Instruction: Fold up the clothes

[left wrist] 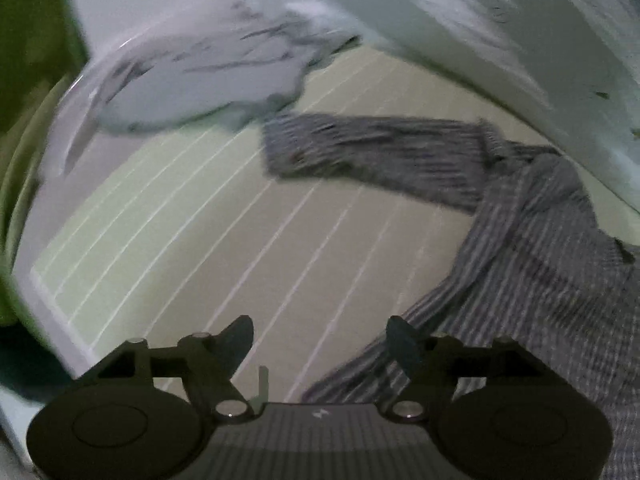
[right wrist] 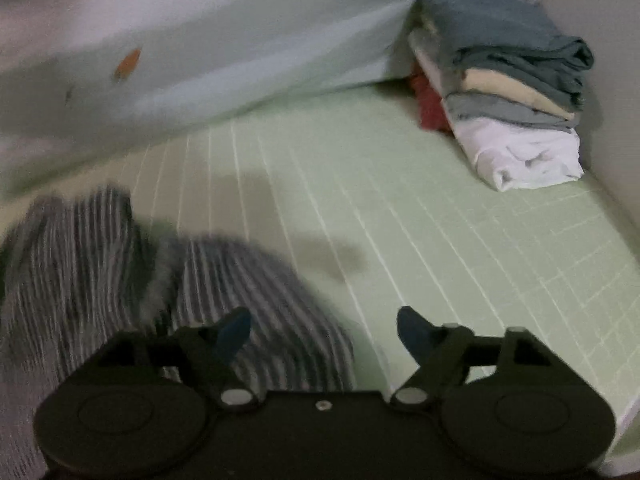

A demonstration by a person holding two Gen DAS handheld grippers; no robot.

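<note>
A grey striped shirt lies spread on the pale green lined mat, one sleeve stretched out to the left. My left gripper is open and empty, its right finger at the shirt's edge. In the right wrist view the same striped shirt lies bunched at lower left. My right gripper is open and empty above the mat, its left finger over the shirt's edge.
A stack of folded clothes stands at the mat's far right corner, white piece at the bottom. A pale crumpled garment lies at the far left. A light curtain or sheet runs along the back.
</note>
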